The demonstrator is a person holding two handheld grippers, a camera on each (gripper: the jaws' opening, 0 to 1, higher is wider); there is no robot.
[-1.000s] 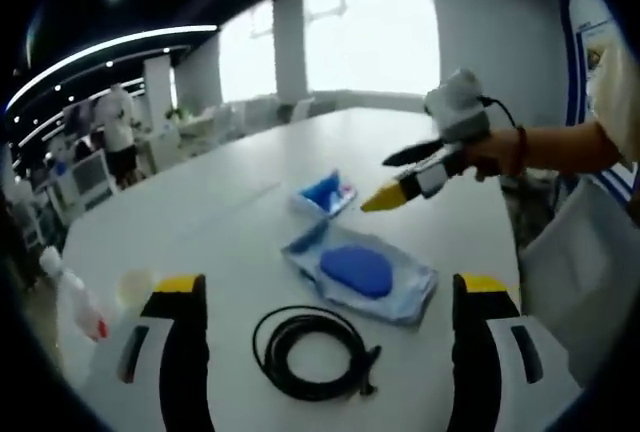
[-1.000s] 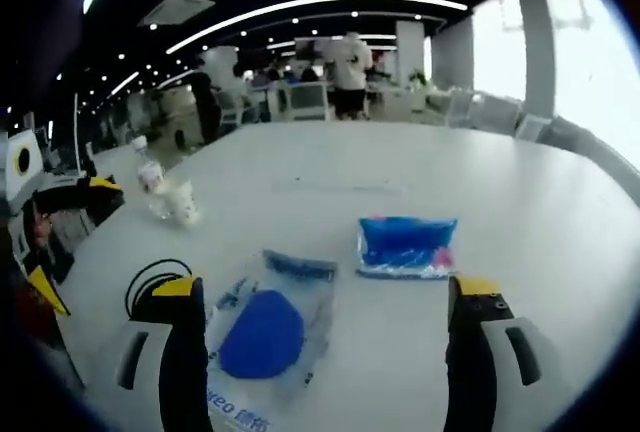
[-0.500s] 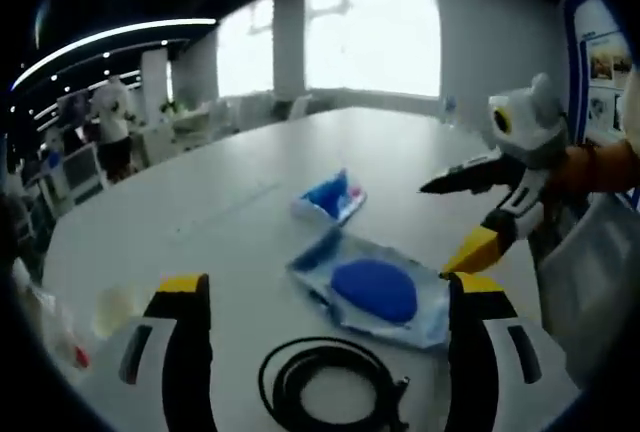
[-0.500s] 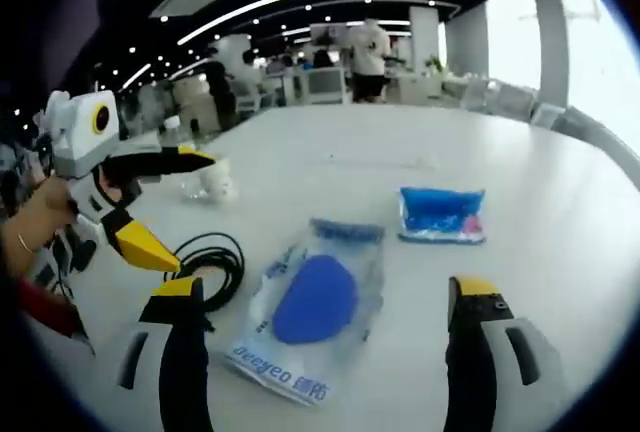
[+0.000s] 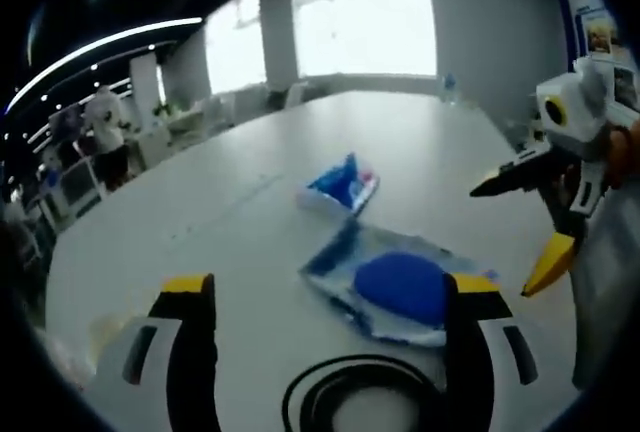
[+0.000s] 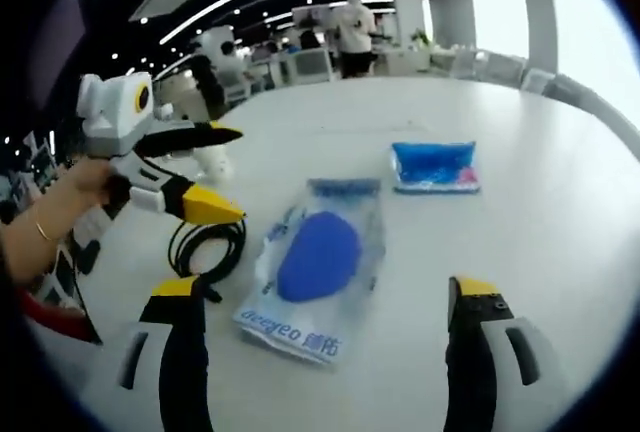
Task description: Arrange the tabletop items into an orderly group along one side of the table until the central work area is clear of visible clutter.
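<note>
Left gripper (image 5: 325,337): jaws wide apart, empty. Coiled black cable (image 5: 355,402) between its fingers; clear pouch with blue insert (image 5: 395,287) just ahead, small blue packet (image 5: 342,184) beyond.

Right gripper (image 6: 325,342): jaws spread, empty, same pouch ahead on white table (image 6: 540,252).

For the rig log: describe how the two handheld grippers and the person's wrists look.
Both the left gripper and the right gripper have black jaws tipped yellow and a white-grey body. The hand on the left gripper wears a thin bracelet.
</note>
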